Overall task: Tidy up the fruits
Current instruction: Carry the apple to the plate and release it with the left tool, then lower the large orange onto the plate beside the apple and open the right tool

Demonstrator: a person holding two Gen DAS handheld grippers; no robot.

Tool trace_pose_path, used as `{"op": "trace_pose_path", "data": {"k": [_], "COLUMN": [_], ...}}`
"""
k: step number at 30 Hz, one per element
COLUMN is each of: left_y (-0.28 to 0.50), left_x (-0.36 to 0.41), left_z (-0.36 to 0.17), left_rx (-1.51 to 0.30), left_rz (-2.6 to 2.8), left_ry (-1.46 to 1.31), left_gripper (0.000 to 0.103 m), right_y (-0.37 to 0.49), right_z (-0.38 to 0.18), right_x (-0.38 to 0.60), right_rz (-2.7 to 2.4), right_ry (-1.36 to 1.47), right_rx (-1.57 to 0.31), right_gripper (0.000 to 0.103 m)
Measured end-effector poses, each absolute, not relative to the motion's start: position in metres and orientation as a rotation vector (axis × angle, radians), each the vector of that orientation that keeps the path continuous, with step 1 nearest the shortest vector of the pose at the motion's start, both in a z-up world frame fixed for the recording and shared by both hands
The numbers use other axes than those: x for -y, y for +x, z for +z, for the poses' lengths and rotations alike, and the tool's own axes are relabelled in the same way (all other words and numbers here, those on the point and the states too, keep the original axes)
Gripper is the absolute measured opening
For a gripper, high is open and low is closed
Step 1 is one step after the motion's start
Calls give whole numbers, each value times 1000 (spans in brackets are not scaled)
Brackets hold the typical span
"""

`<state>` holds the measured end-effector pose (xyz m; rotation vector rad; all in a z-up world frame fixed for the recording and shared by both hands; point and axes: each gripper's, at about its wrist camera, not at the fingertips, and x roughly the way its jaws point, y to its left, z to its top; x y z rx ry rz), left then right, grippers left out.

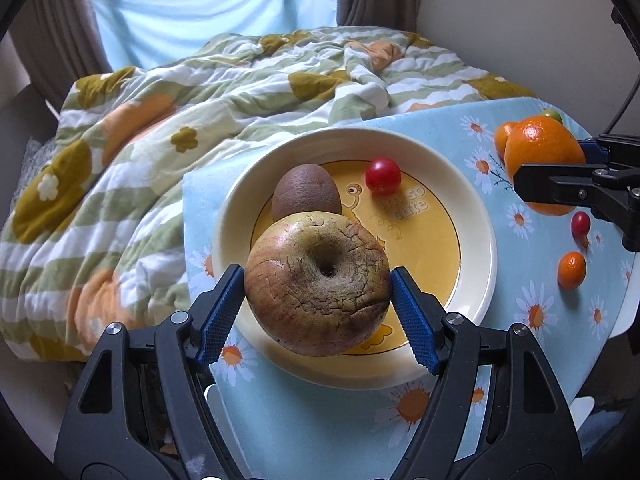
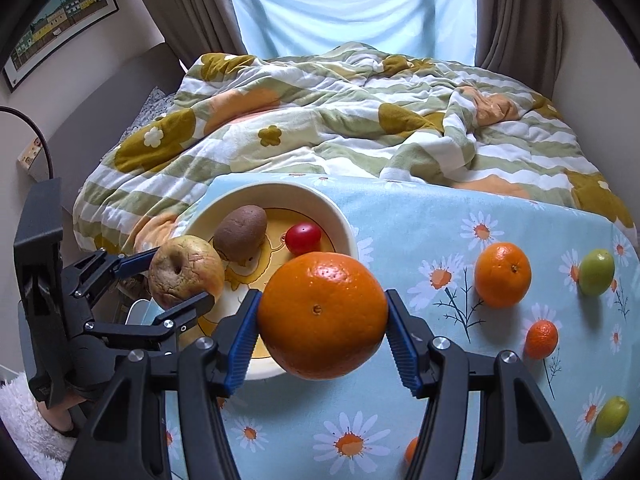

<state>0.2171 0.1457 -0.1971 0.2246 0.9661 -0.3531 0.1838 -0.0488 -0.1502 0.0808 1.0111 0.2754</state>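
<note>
My left gripper [image 1: 318, 300] is shut on a wrinkled apple [image 1: 317, 285] and holds it above the near side of a cream and yellow plate [image 1: 476, 240]. A brown kiwi [image 1: 306, 194] and a red cherry tomato [image 1: 383, 176] lie in the plate. My right gripper [image 2: 322, 334] is shut on a large orange [image 2: 322, 314] just right of the plate [image 2: 344, 224]. The right wrist view also shows the left gripper [image 2: 176, 280] holding the apple [image 2: 186, 272], with the kiwi [image 2: 240, 232] and the tomato [image 2: 303, 238] beyond it.
On the daisy-print blue cloth [image 2: 420, 216] lie a mandarin [image 2: 503, 274], a small mandarin [image 2: 541, 339], two green fruits [image 2: 596, 272] [image 2: 612, 416], and in the left wrist view a small red tomato [image 1: 580, 224] and a kumquat [image 1: 571, 270]. A rumpled quilt [image 2: 320, 120] lies behind.
</note>
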Motion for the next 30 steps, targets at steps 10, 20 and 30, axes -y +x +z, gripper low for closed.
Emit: {"op": "trace_pose_path", "data": {"k": [10, 20, 30], "left_y": [213, 202, 179], "left_x": [-143, -143, -143], "left_z": [-190, -178, -175], "left_rx": [-916, -956, -996], "left_rz": [-403, -405, -327], "left_ry": [240, 227, 194], "left_gripper": [103, 103, 103], "right_y": [181, 177, 197], "right_z": [-148, -145, -155], "right_x": [56, 60, 47], "right_rz": [203, 216, 367], "right_ry": [111, 115, 48], "right_rx": [-1005, -1020, -1066], "right_gripper": [56, 56, 56]}}
